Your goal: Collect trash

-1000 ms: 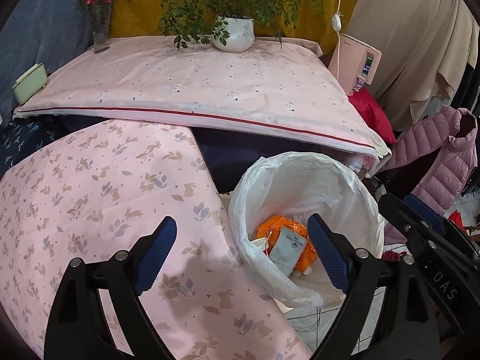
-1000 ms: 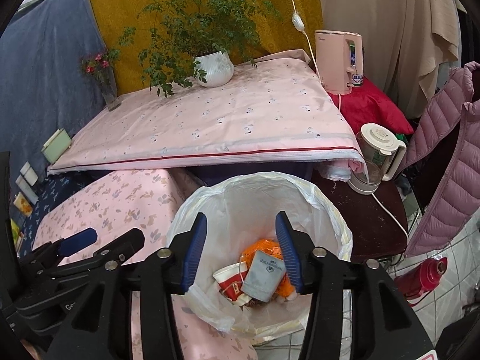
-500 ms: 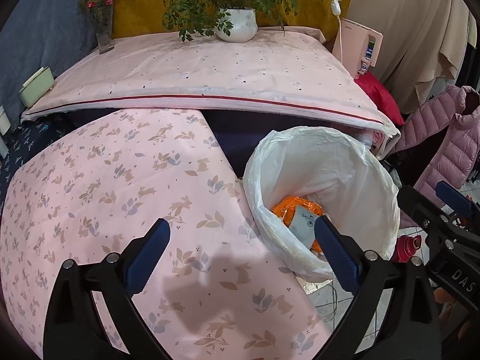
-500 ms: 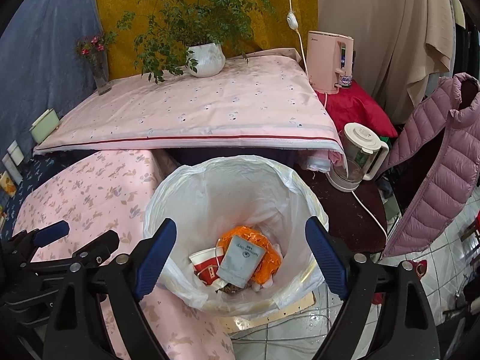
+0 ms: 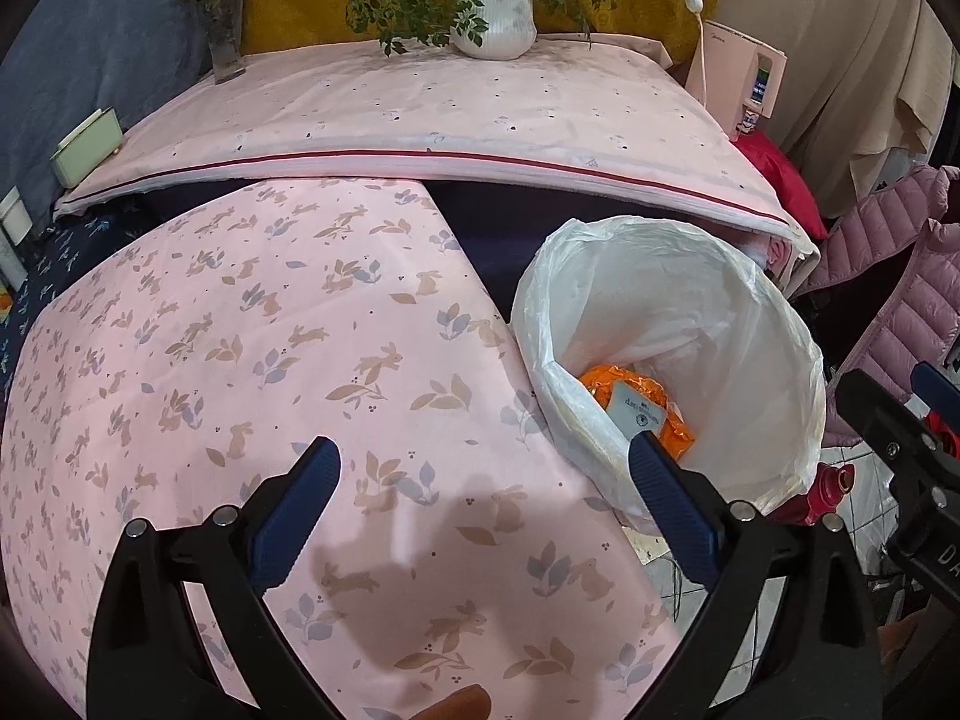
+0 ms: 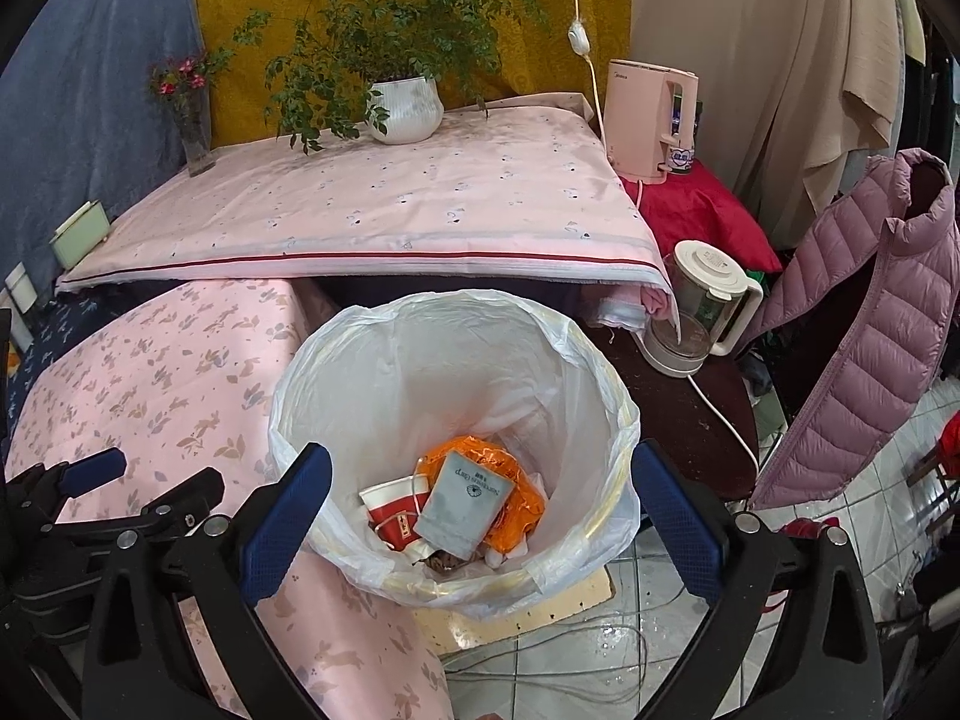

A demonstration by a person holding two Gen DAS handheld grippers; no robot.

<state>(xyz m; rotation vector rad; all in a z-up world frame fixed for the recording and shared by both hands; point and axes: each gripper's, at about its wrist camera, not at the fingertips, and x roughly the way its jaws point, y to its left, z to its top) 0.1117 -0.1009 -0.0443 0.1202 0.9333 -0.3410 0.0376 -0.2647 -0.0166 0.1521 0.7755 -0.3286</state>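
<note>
Pink cloth printed with rabbits and leaves (image 5: 252, 360) is filling most of the left wrist view, and we are holding our left gripper (image 5: 480, 468) over it with the jaws spread wide and nothing between the blue pads (image 5: 297, 510). To the right of the cloth, the trash bin (image 5: 774, 324), lined with a white plastic bag, is standing on the floor, and we are seeing an orange wrapper (image 5: 606, 378) and a grey sachet (image 5: 636, 414) inside it. Beyond, a white pot with a green plant (image 5: 493, 24) and a glass vase of red flowers (image 5: 223, 36) are standing on a pale pink tablecloth with a red stripe (image 5: 420, 108). In the right wrist view, we are holding our right gripper (image 6: 480, 468) above the trash bin (image 6: 372, 348), jaws wide apart and gripping nothing, one blue pad (image 6: 288, 516) on each side of the rim. In the bottom of the bag, the grey sachet (image 6: 465, 501) is lying on the orange wrapper (image 6: 516, 498), with a red and white paper cup (image 6: 393, 510) just beside it. The left gripper (image 6: 90, 474) is showing at the left edge over the rabbit cloth (image 6: 150, 384). A pink kettle (image 6: 651, 114) and a white jug (image 6: 699, 306) are standing to the right, near a mauve quilted jacket (image 6: 870, 324).
</note>
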